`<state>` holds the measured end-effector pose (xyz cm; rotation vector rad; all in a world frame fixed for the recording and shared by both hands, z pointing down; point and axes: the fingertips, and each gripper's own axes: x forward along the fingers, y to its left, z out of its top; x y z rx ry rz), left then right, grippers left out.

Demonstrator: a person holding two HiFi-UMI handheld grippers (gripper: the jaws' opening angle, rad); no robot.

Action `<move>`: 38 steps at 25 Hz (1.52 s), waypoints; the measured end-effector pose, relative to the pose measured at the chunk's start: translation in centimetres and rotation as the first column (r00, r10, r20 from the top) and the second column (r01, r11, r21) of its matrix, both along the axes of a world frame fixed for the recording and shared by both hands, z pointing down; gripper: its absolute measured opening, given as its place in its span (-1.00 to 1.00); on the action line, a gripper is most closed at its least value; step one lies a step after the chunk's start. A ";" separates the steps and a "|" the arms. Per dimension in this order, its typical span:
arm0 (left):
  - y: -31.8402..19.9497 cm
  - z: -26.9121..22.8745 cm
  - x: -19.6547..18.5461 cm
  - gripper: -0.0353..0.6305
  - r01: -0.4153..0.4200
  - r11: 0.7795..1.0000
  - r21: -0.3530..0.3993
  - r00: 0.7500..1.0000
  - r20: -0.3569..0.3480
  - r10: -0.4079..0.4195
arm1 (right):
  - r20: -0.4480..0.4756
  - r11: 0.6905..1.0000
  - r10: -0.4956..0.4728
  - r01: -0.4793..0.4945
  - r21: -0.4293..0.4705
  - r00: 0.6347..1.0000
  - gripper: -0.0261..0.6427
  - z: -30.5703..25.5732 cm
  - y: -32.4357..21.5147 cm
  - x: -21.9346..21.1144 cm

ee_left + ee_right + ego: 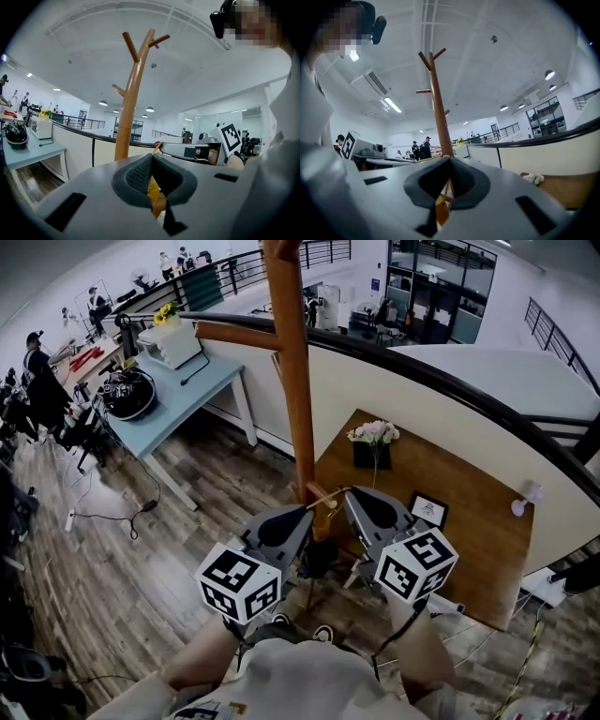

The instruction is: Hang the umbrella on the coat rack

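The wooden coat rack point(295, 381) rises right in front of me, its pole close behind both grippers. In the left gripper view the coat rack point(127, 112) shows its forked pegs high up, and the coat rack point(437, 112) also stands ahead in the right gripper view. My left gripper point(306, 510) and right gripper point(346, 492) meet tip to tip beside the pole, with a thin yellow umbrella strap point(325, 502) stretched between them. Each pair of jaws is shut on the yellow strap point(153, 188) point(440, 201). The dark umbrella point(318, 557) hangs below the grippers, mostly hidden.
A curved black railing point(450, 381) on a half wall runs behind the rack. To the right is a brown wooden desk point(469, 549) with a flower pot point(373, 437) and a small frame point(428, 509). A light-blue table point(192, 390) stands at left, with people beyond it.
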<state>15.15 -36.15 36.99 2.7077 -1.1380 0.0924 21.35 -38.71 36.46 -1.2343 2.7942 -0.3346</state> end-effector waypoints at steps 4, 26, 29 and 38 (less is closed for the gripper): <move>-0.5 2.2 0.3 -0.89 -0.005 0.999 -0.046 1.000 0.025 0.006 | -0.004 0.998 0.004 -0.004 -0.055 1.000 -0.91 2.4 -0.7 0.0; -3.7 8.0 -0.2 -0.89 0.024 0.991 -0.135 1.000 0.017 -0.022 | -0.056 0.992 -0.016 0.009 -0.123 0.998 -0.85 7.7 -2.3 -3.4; -3.7 8.8 -0.2 -0.89 0.029 0.989 -0.145 0.999 0.046 -0.022 | -0.060 0.989 0.001 -0.010 -0.148 0.998 -0.85 8.6 -2.0 -2.7; -3.0 8.1 -0.8 -0.89 0.024 0.992 -0.123 0.996 0.084 -0.014 | -0.089 0.989 0.066 -0.077 -0.125 0.994 -0.86 7.6 -1.2 -0.2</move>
